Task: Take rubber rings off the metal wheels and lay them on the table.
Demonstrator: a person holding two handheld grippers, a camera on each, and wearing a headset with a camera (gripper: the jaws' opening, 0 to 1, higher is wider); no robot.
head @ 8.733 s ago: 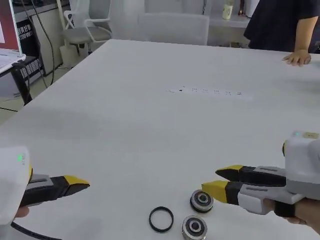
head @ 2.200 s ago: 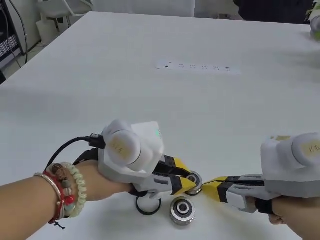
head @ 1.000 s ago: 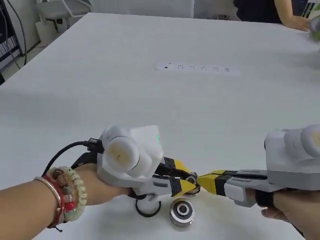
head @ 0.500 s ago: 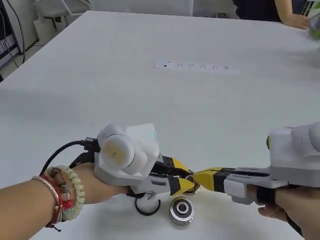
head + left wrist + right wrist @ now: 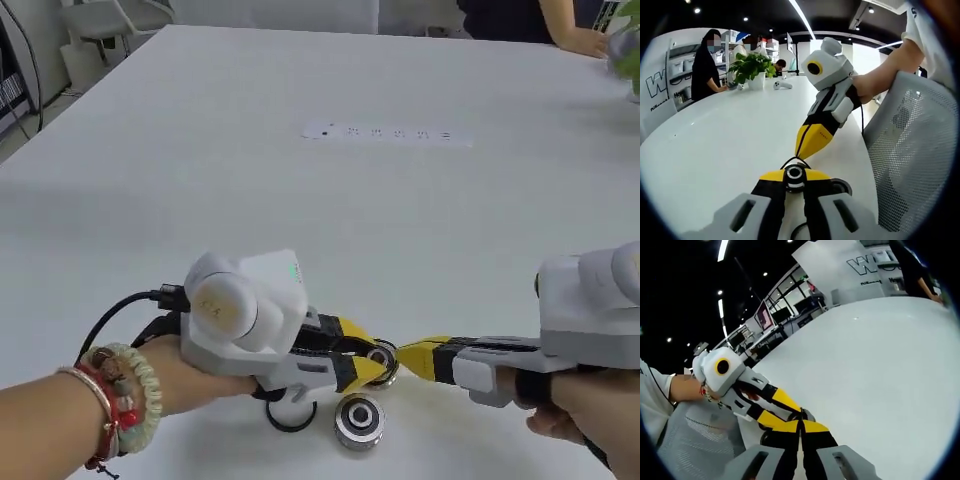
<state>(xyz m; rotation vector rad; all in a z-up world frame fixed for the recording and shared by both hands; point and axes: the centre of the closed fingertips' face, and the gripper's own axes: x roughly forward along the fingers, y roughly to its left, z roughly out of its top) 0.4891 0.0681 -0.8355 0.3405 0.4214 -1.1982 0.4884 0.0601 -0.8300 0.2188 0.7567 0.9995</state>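
Nearest the person, a second wheel (image 5: 358,420) lies flat on the counter (image 5: 300,220). Just left of it is a loose ring (image 5: 290,429), half hidden under the body of the left tongs (image 5: 376,360).

Just beyond, the left tongs are clamped on a wheel (image 5: 794,176), a yellow tip on either side and the hub facing that gripper's camera. The right tongs (image 5: 405,354) come in from the right with their tips together at that wheel's rim. In the left gripper view a thin black ring (image 5: 789,163) loops from those closed tips down to the wheel, so they look pinched on it (the pinch itself is too small to make out).

The left wrist wears bead bracelets (image 5: 120,395), and a black cable (image 5: 110,318) leaves the left tongs' body. A grey mesh chair (image 5: 905,150) stands close behind the right hand.

Farther out on the counter lies a white power strip (image 5: 385,133). At the far end are a potted plant (image 5: 752,65) and a person (image 5: 705,65) with a hand on the counter.

The wall behind carries big letters starting with "W" (image 5: 860,264); the rest is cut off and the smaller lines beneath are unreadable. Faint print on the tongs' round ends cannot be read either.
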